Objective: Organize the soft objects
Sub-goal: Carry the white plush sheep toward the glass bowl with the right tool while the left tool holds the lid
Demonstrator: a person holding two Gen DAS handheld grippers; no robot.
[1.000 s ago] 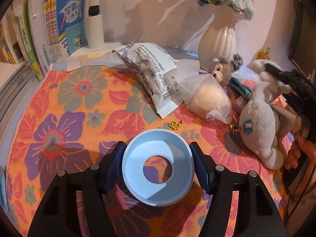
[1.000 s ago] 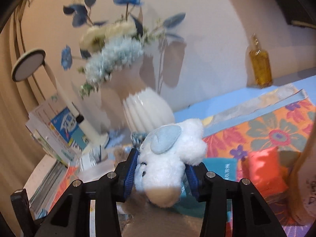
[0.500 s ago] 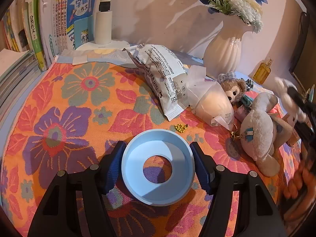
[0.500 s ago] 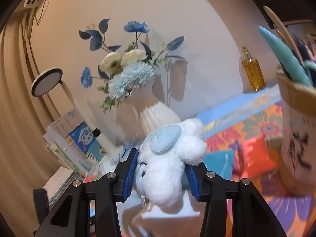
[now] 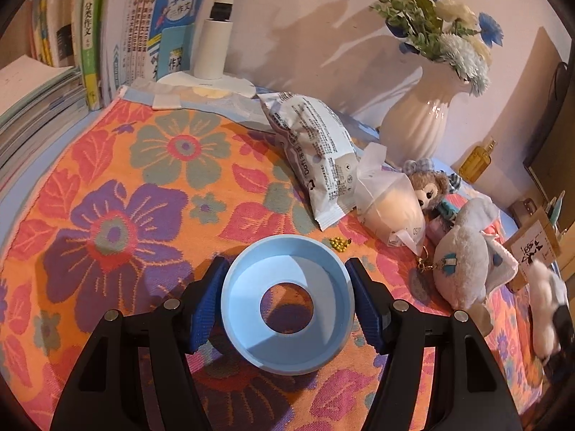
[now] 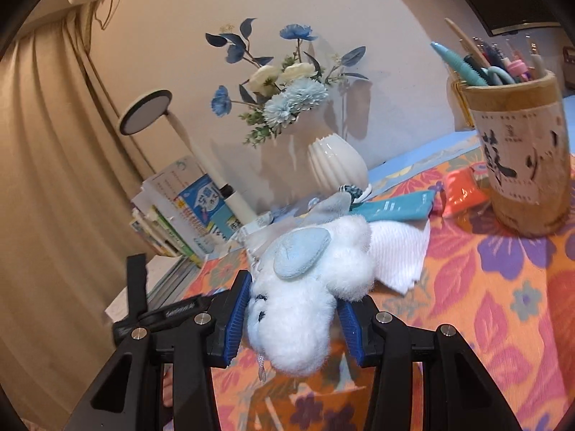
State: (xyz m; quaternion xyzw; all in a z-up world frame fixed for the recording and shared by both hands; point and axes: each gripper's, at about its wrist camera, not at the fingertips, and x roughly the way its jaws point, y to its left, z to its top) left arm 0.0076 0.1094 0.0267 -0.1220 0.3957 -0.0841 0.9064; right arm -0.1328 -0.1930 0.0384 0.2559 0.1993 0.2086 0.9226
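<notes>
Fluffy white plush toy (image 6: 294, 309) with pale-blue ear, clamped above the floral cloth (image 6: 503, 287).

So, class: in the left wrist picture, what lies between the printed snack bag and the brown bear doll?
A clear plastic bag with a pale round thing inside lies between the snack bag and the brown bear doll, touching the snack bag.

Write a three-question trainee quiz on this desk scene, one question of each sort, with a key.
1. True or false: the left hand-held gripper is empty.
2. What does the right hand-held gripper hold? A) orange packet B) white plush toy C) pen
3. Fill in: the white vase holds ____.

Key: 1. False; it clamps a pale blue ring-shaped bowl. 2. B, the white plush toy. 3. Flowers.
</notes>
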